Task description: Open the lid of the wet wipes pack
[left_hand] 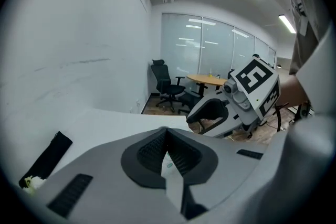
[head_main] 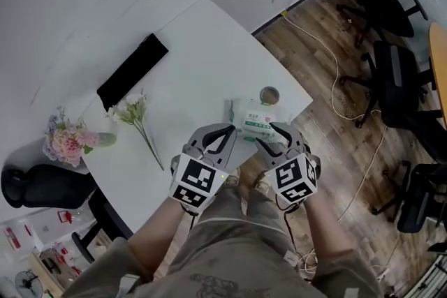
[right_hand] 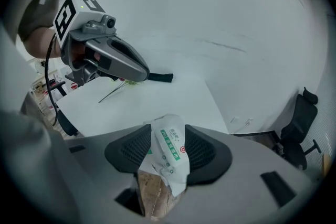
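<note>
Left tongs [head_main: 230, 130] were almost together, apparently pinching an edge of the white, green-printed soft wet wipes pack [head_main: 255, 118]. Right tongs [head_main: 269, 136] were clamped across its body, at the near edge of the white surface [head_main: 188, 59]. The step looked to need the right holding firm while the left peeled the lid up slowly.

Print on the wet wipes pack [head_main: 257, 121] is too small to read.
</note>
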The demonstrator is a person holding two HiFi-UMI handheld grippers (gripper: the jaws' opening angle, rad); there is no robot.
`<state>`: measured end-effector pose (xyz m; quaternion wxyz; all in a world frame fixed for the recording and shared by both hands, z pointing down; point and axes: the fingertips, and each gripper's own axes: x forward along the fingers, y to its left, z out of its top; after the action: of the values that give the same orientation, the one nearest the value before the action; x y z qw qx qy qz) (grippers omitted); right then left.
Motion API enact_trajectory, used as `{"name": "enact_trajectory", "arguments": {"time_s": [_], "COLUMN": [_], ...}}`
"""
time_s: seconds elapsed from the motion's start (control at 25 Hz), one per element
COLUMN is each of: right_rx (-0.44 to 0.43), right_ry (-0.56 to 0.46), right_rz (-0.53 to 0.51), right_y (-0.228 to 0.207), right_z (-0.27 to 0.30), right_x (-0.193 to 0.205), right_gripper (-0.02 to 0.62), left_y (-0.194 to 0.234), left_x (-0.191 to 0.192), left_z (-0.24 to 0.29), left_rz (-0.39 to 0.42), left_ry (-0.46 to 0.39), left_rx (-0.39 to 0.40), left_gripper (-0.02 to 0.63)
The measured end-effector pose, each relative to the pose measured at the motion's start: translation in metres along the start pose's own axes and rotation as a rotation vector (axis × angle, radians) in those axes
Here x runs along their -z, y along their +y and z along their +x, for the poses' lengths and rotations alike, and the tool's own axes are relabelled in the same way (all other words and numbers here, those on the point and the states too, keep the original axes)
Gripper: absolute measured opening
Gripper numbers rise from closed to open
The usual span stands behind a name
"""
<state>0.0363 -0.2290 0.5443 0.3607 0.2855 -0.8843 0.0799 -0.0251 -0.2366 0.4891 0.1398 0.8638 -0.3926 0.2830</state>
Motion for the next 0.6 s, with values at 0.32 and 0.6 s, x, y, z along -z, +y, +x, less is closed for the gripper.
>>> {"name": "enact_trajectory", "arguments": {"time_s": [0.32,0.6], "right_rx": [0.001,0.023], "right_ry": [0.073,0.109], "right_rz": [-0.023,-0.075], "right_y": [0.005,0.007], "right_z": [0.038,0.058], "right_x": [0.036,0.048], "right_gripper": [0.218,0.188], "left_y": [-0.009,-0.009], "left_x": [0.057,0.099], "left_z": [0.040,0.064], "left_rz": [-0.006,-0.015], "left_ry": [0.127,0.207], "left_rx": [0.065,0.094], "left_gripper": [0.017,0.017]}}
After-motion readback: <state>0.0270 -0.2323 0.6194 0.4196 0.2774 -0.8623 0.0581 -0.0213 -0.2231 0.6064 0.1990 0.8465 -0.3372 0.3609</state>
